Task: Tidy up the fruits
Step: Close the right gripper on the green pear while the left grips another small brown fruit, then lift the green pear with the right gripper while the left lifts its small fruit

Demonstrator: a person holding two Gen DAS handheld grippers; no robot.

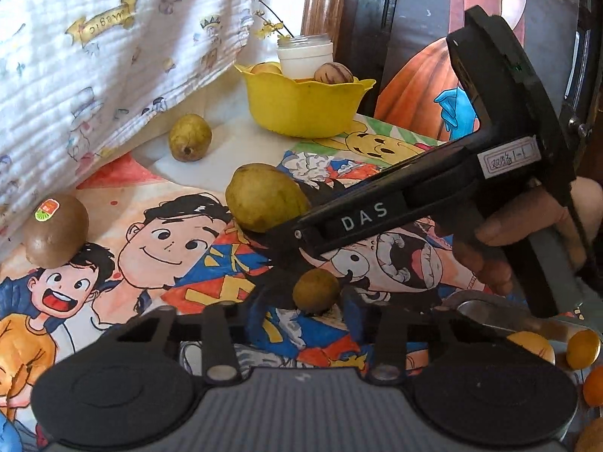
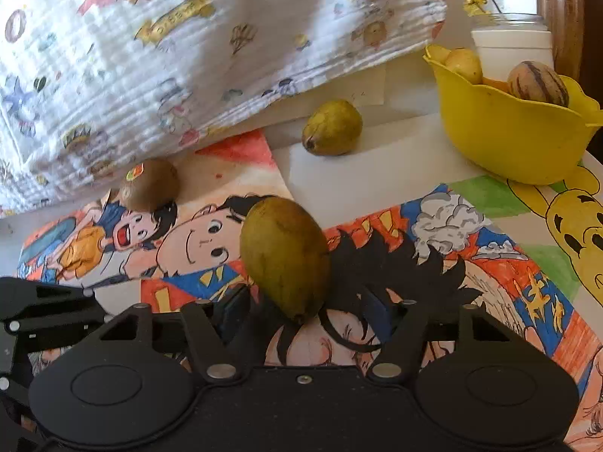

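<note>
Picking fruit off cartoon mat (image 2: pixel 490 263). Left gripper (image 1: pixel 316 310) fingers straddle small brown fruit (image 1: pixel 316 293); contact unclear. Right gripper (image 2: pixel 301 316) fingers flank large pear (image 2: pixel 286 256), not visibly pressing. Next: grip, carry to yellow bowl (image 2: pixel 508 135). Writing: "DAS" on right gripper body; kiwi (image 1: pixel 56 229) sticker unreadable.

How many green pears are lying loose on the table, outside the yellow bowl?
2. One pear lies on the cartoon drawing, between the right gripper's jaws; the other pear lies farther back beside the yellow bowl. Others may be hidden inside the bowl.
</note>
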